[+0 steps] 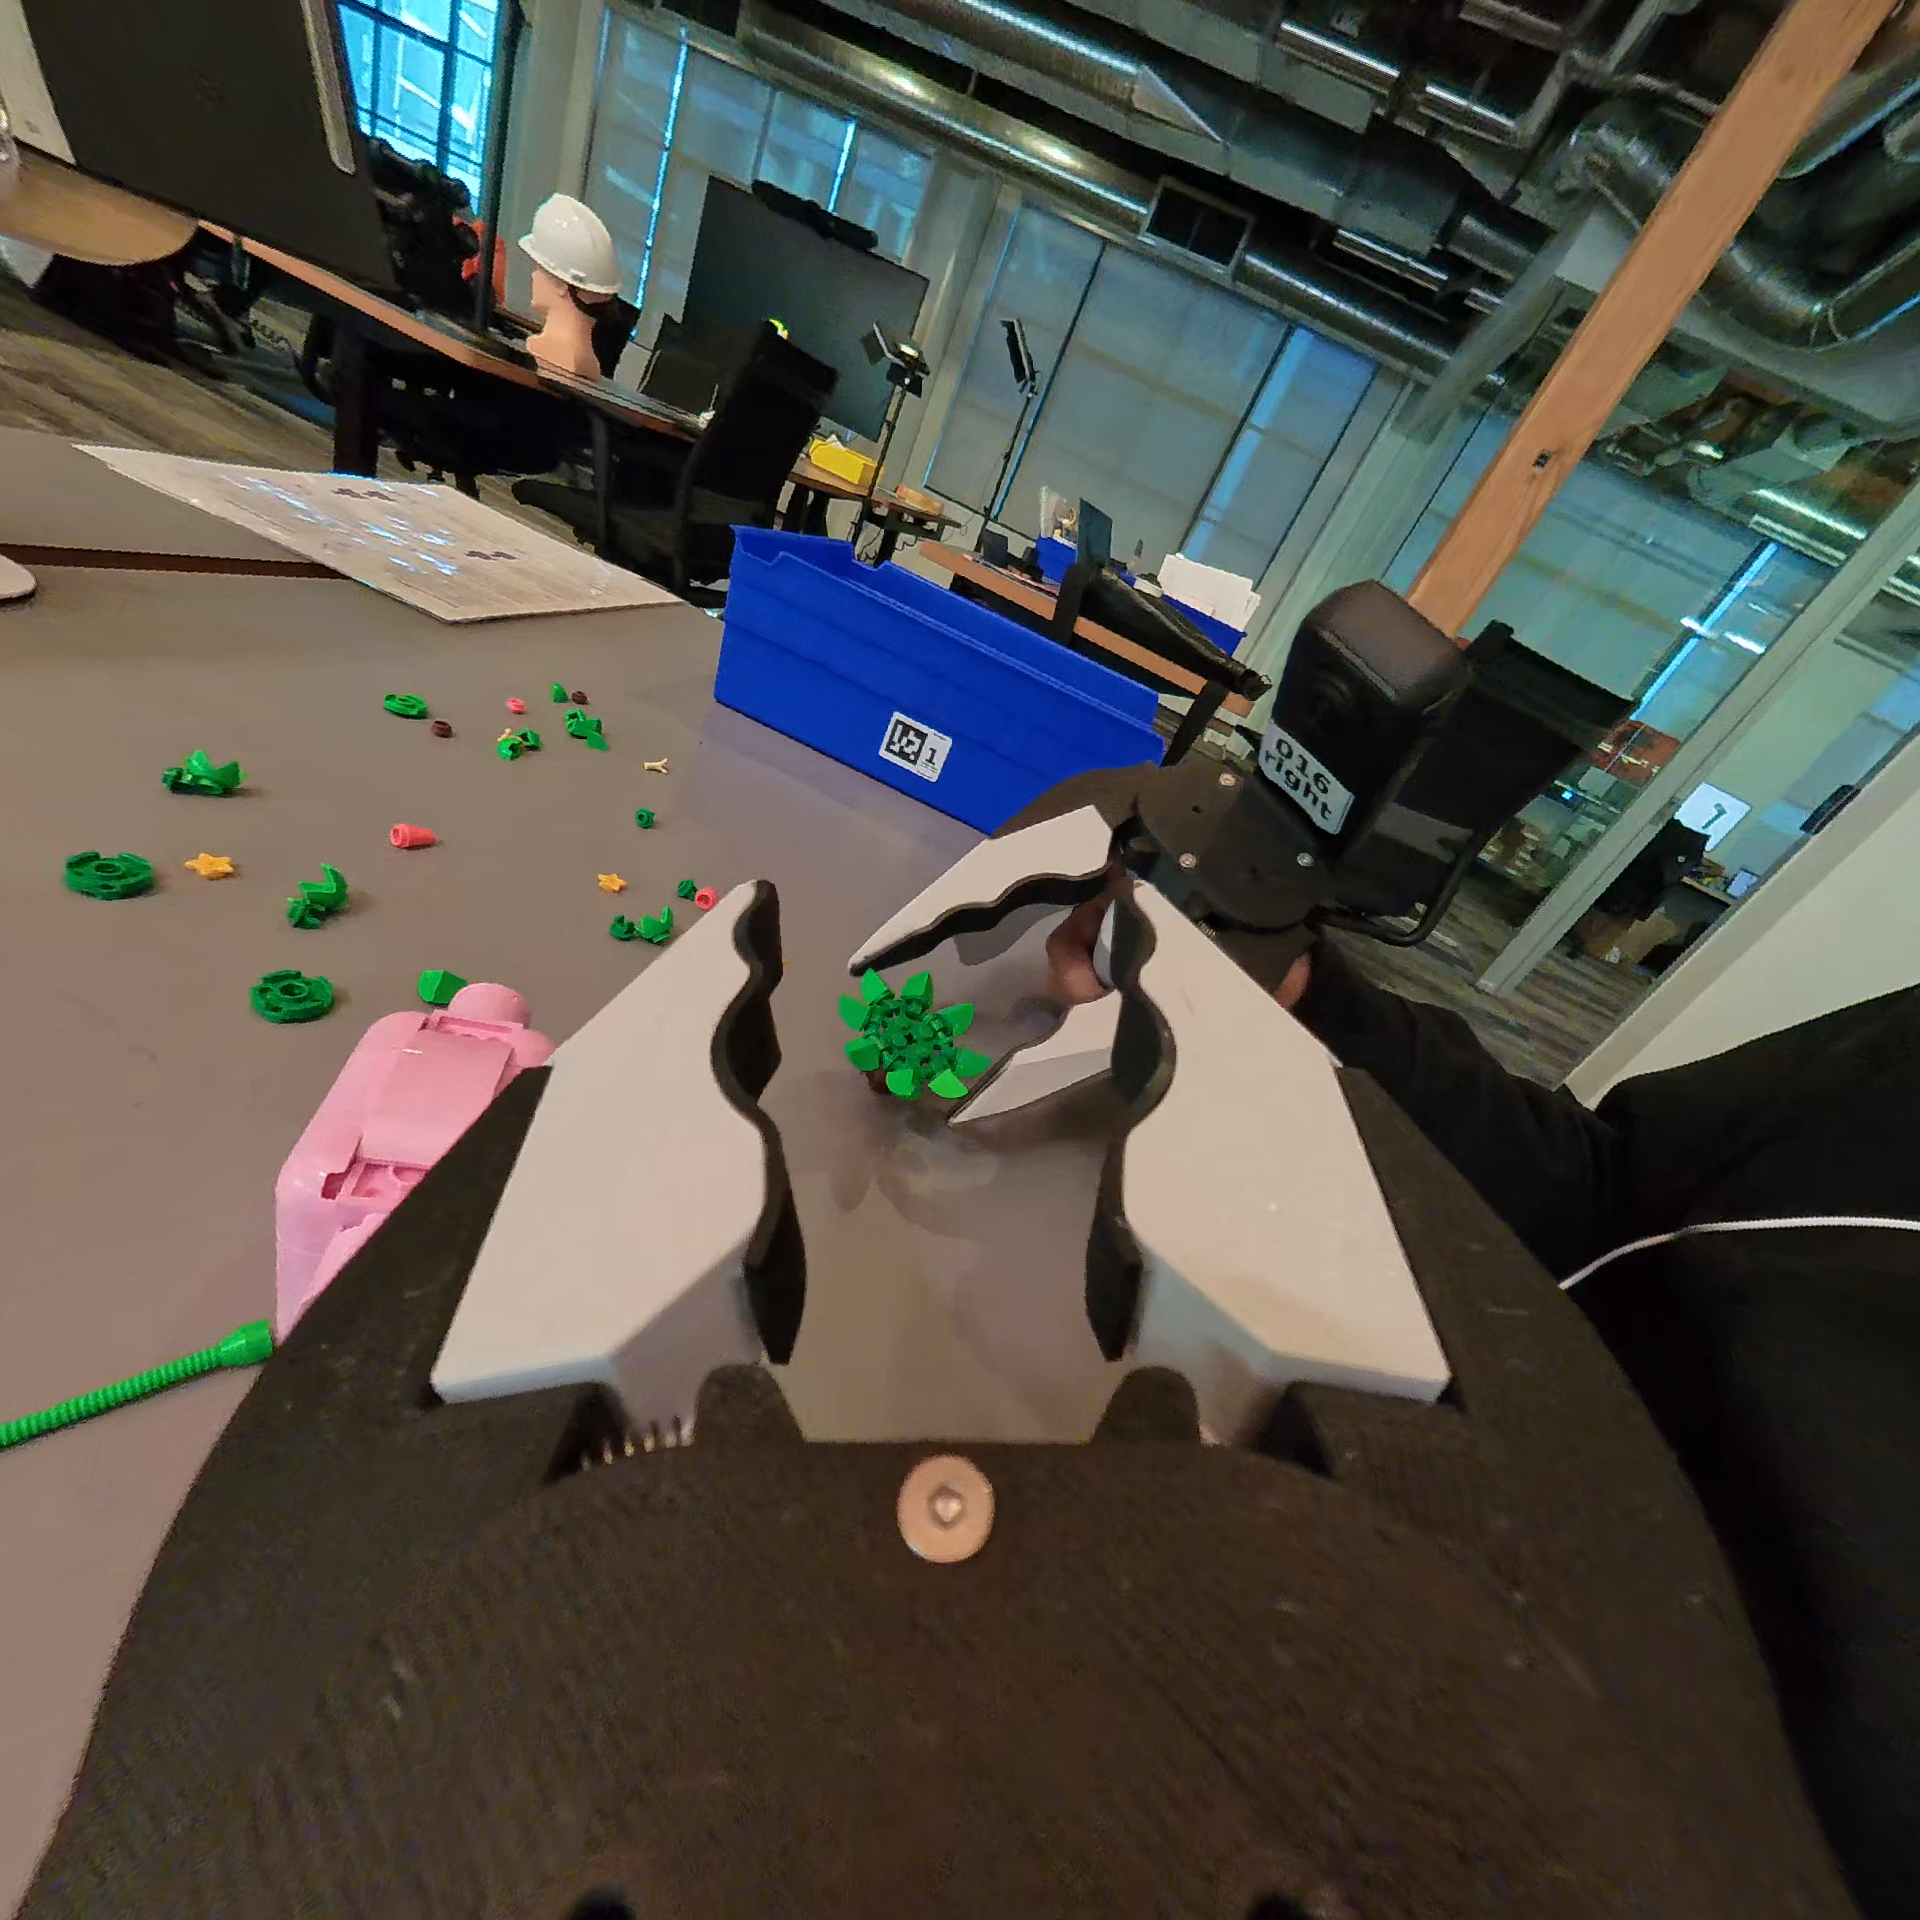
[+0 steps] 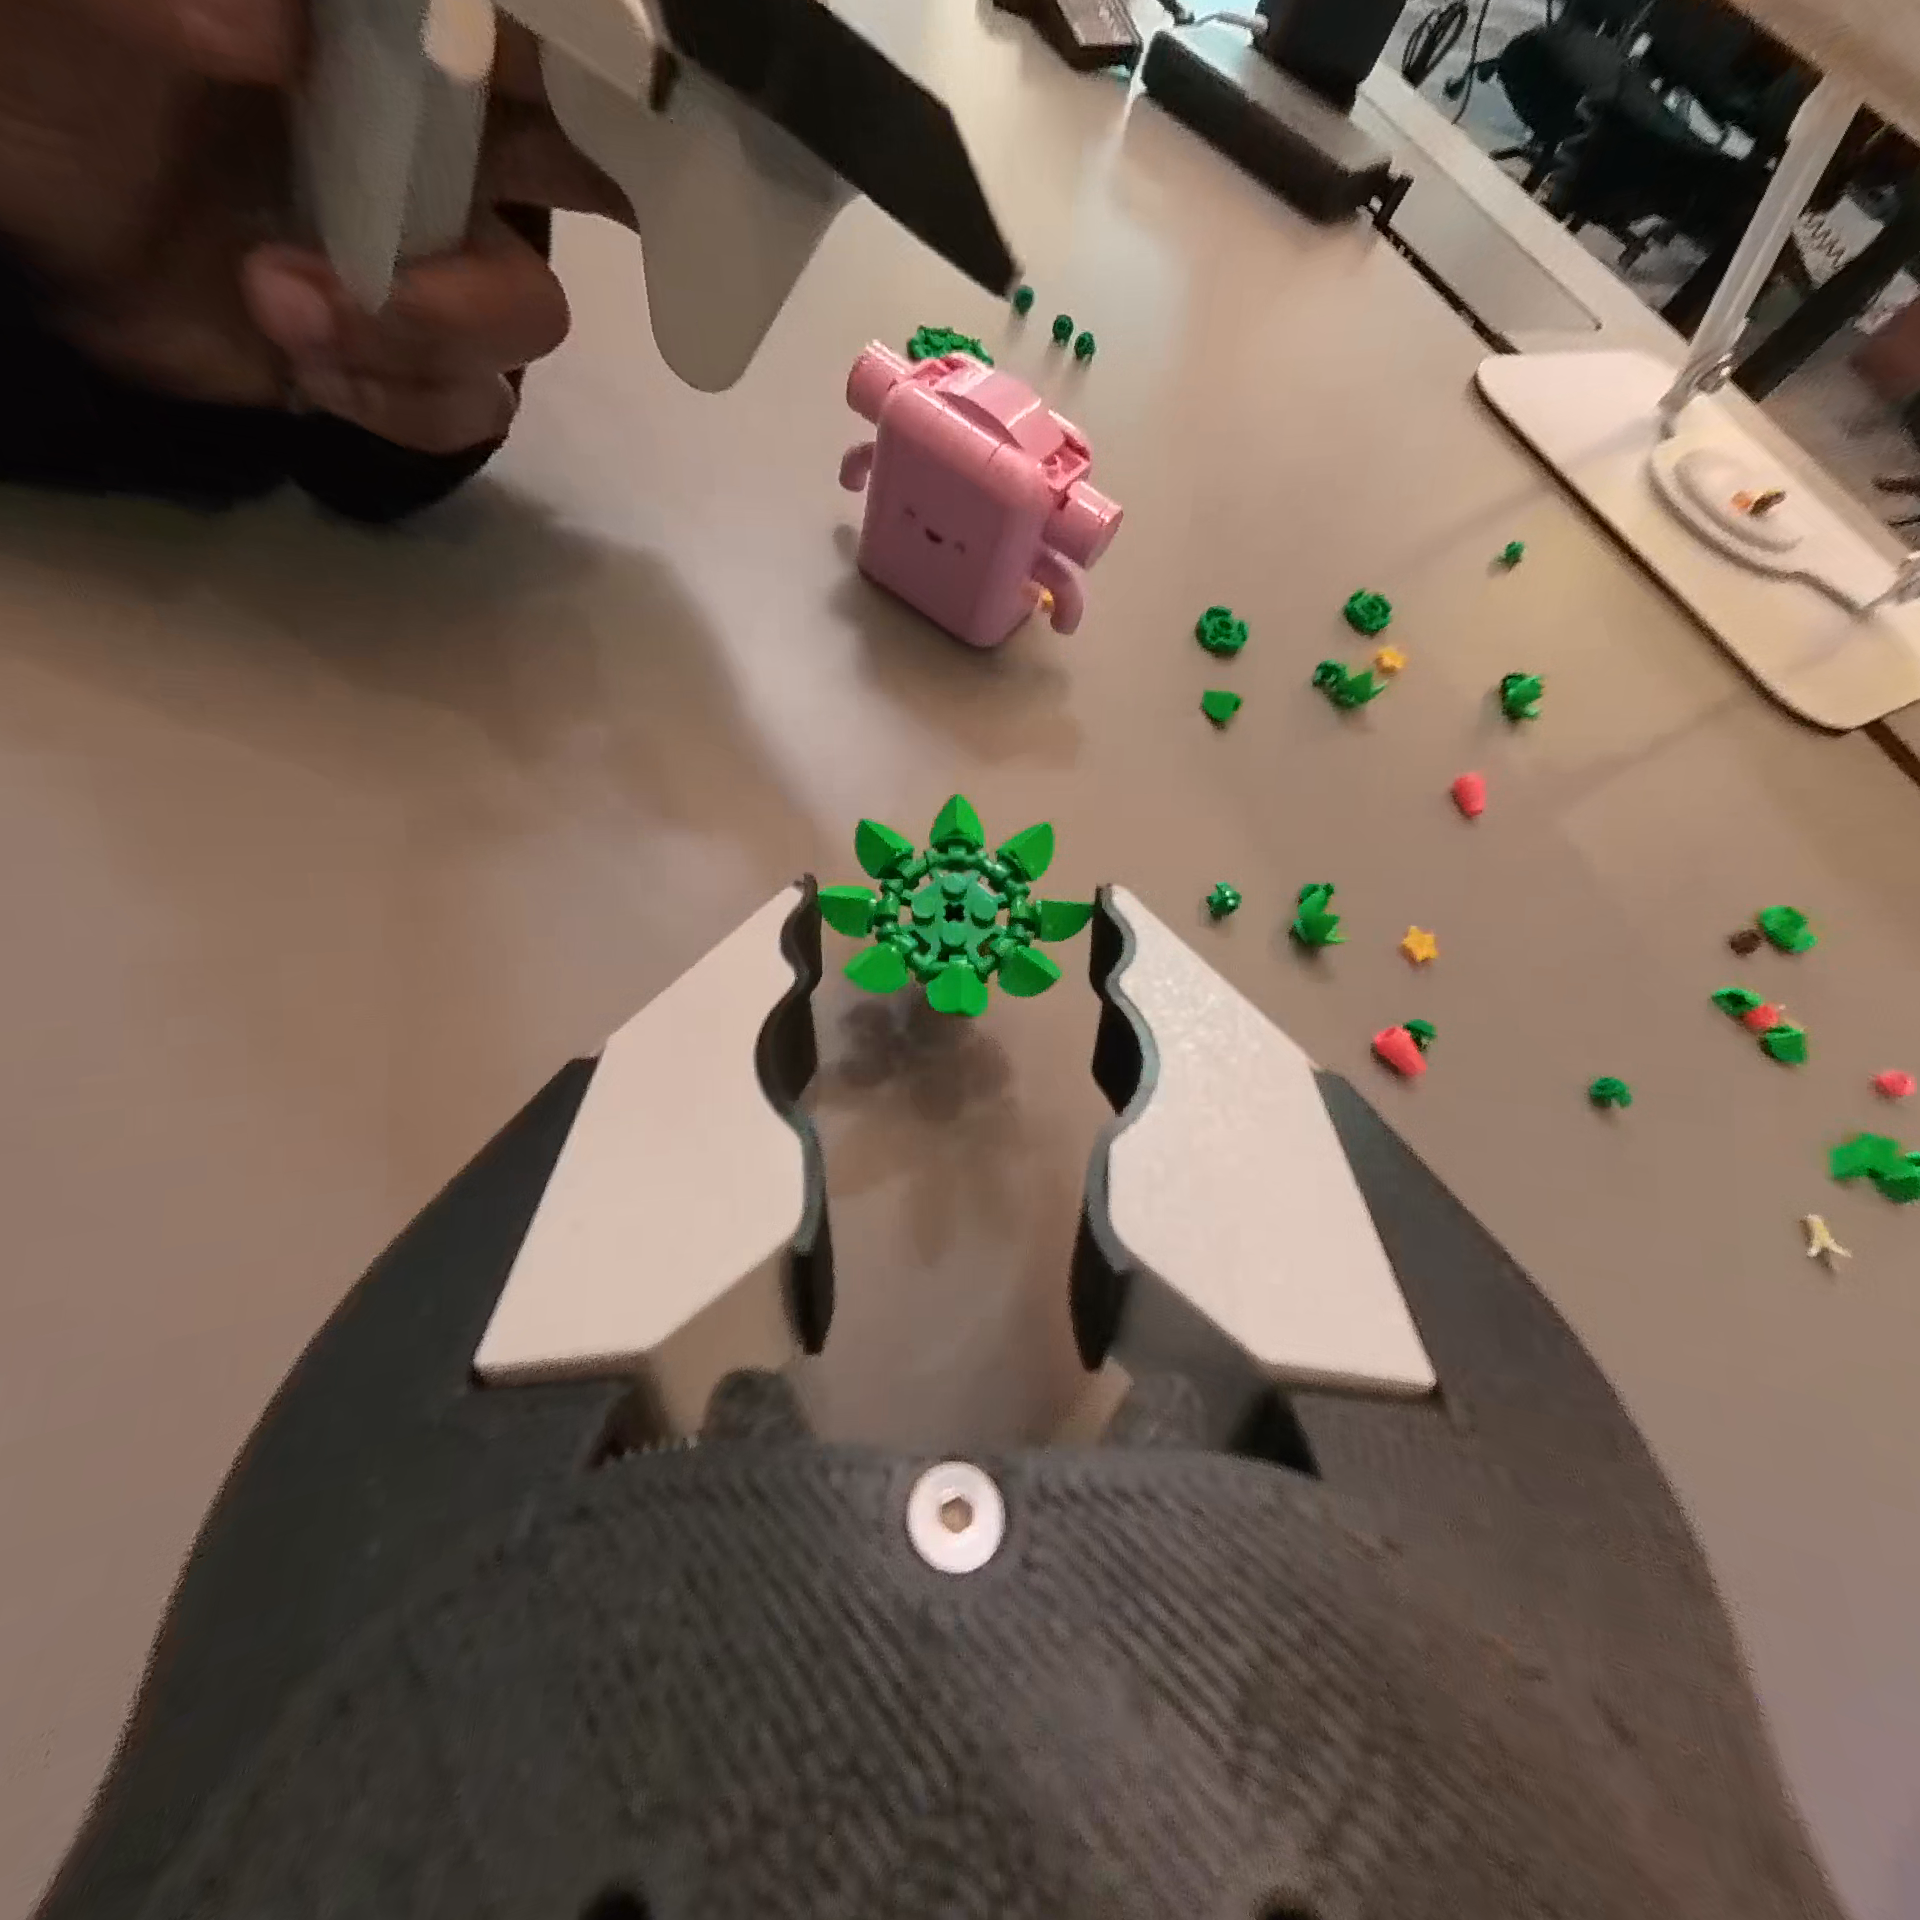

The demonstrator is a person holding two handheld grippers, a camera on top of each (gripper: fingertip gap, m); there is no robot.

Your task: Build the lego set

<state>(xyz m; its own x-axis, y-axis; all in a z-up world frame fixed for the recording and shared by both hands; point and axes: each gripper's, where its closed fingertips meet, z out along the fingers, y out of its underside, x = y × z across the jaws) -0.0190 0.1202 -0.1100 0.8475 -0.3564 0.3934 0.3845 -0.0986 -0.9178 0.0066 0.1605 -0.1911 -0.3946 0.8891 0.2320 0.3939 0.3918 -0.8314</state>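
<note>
Grey table [image 2: 312, 831]: green leaf rosette [image 2: 951, 920] between spread right tool [image 2: 951, 914] tips; left tool [image 1: 940, 914] wide, blue bin [image 1: 914, 665] contents hidden.

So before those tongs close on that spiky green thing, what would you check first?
1. Right tongs open wide enough: ok, a clear gap shows on both sides.
2. Green leaf rosette sits between the fingertips: ok, centred in the right wrist view.
3. Rosette standing steady on the table: cannot tell, its base is hidden under the leaves.
4. Left tongs out of the way: ok, open and empty, with the rosette just past their tips.
5. Pink Lego figure clear of the grasp: ok, it stands well beyond.
6. Loose pieces near the fingertips: ok, all off to one side.
</note>
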